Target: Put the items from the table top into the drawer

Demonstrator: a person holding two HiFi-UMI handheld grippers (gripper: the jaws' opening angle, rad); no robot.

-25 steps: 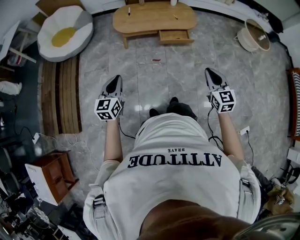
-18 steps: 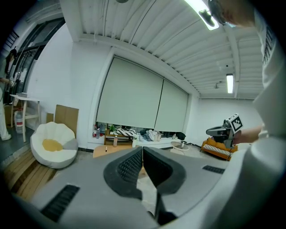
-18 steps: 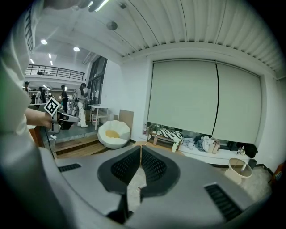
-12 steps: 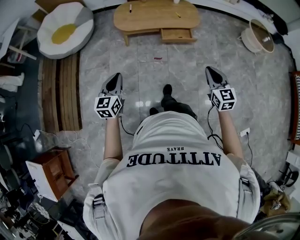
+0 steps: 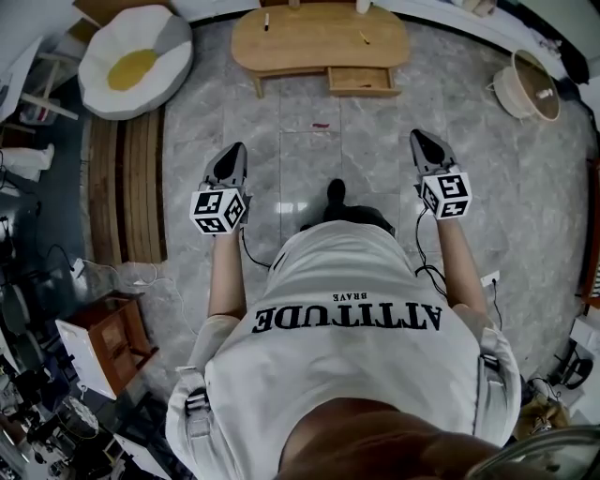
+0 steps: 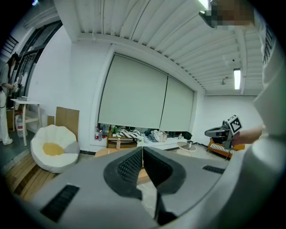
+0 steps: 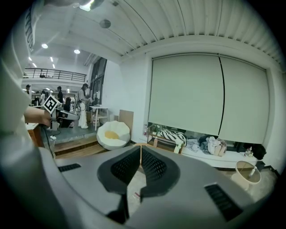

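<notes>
Person on a grey stone floor, left gripper (image 5: 234, 155) and right gripper (image 5: 419, 142) both clenched empty, wooden table (image 5: 319, 45) well ahead of them, drawer (image 5: 363, 81) pulled open, small dark item (image 5: 266, 21) and small yellow item (image 5: 364, 37) on the tabletop.

The white T-shirt (image 5: 347, 281) bears "ATTITUDE" in large dark letters with a smaller "BRAVE" beside it. Both are upside down in the head view, well behind the fingertips of the left gripper (image 5: 233, 152) and right gripper (image 5: 421, 142).
</notes>
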